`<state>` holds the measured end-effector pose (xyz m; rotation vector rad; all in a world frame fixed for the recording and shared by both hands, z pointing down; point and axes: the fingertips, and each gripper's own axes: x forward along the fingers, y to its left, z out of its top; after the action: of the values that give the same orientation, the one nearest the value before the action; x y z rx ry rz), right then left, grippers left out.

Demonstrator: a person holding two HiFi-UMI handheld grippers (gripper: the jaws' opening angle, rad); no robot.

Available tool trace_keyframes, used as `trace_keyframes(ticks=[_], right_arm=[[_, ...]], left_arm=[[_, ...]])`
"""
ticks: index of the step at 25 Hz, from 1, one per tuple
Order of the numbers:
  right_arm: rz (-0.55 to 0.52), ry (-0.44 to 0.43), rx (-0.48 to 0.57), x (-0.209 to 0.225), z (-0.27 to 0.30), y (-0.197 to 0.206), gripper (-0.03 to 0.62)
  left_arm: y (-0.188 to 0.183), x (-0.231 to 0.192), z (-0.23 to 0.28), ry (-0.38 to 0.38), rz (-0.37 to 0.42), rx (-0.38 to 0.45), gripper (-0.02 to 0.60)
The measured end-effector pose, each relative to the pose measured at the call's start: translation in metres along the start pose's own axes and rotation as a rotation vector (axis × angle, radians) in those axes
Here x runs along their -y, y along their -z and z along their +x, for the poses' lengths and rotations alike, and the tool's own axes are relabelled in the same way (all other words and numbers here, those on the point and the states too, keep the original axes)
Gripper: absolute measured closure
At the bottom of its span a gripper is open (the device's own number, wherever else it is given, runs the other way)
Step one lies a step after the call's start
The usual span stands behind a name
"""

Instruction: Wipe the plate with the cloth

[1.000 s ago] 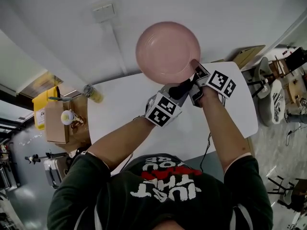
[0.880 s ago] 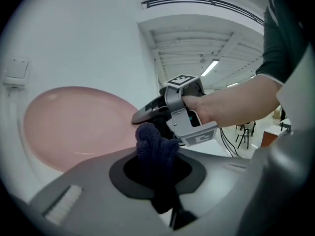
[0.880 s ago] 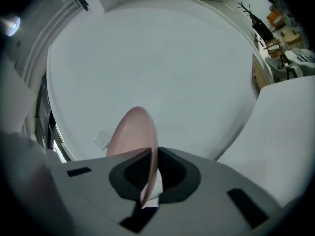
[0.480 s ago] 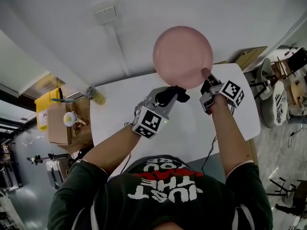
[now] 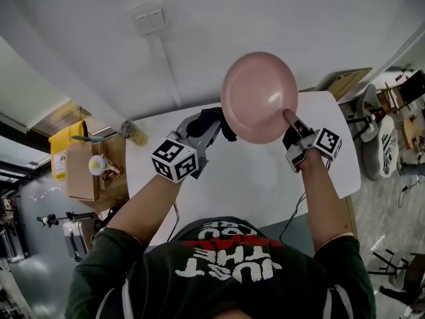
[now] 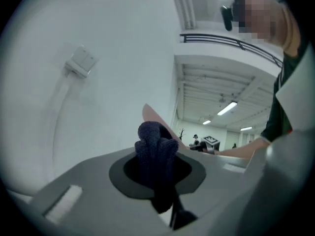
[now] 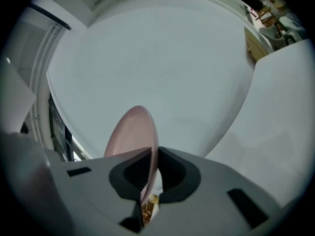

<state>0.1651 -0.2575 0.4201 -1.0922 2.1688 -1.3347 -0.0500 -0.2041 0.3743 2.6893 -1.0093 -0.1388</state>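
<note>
A pink plate (image 5: 259,97) is held up on edge above the white table (image 5: 265,178). My right gripper (image 5: 290,126) is shut on its lower right rim; in the right gripper view the plate (image 7: 135,141) runs thin between the two jaws. My left gripper (image 5: 211,126) is shut on a bunched dark cloth (image 5: 214,119), which sits just left of the plate's rim. In the left gripper view the cloth (image 6: 156,154) bulges out between the jaws, with the plate's edge (image 6: 156,121) right behind it.
A bottle (image 5: 131,131) stands at the table's left corner. A brown cardboard box (image 5: 85,171) with a small ball and a yellow container (image 5: 61,145) lie left of the table. Chairs (image 5: 375,138) and clutter fill the right. A wall plate (image 5: 150,20) sits on the wall behind.
The left gripper has moved left and up with the cloth, from the plate's lower face to beside its left rim. The plate and right gripper have shifted right and slightly down.
</note>
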Motion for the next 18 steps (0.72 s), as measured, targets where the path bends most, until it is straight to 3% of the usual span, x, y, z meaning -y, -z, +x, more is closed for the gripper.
trace_keyframes(ticks=[5,9,12,18], right_arm=[[-0.11,-0.019,-0.082,-0.007,-0.005,0.013,0.577],[-0.197,-0.094,-0.171,-0.028,-0.004,0.03,0.577],[-0.311,-0.099,-0.243,-0.036,-0.003,0.043,0.577],[-0.563,-0.107,-0.383,-0.054,0.0,0.071,0.577]], left_arm=[[-0.014,-0.013,-0.003,0.093,-0.201,0.034,0.529],[-0.021,-0.021,-0.002,0.161,-0.291,0.012,0.529],[-0.028,-0.03,-0.003,0.189,-0.294,-0.007,0.529],[-0.041,-0.034,0.006,0.251,-0.223,-0.097,0.529]])
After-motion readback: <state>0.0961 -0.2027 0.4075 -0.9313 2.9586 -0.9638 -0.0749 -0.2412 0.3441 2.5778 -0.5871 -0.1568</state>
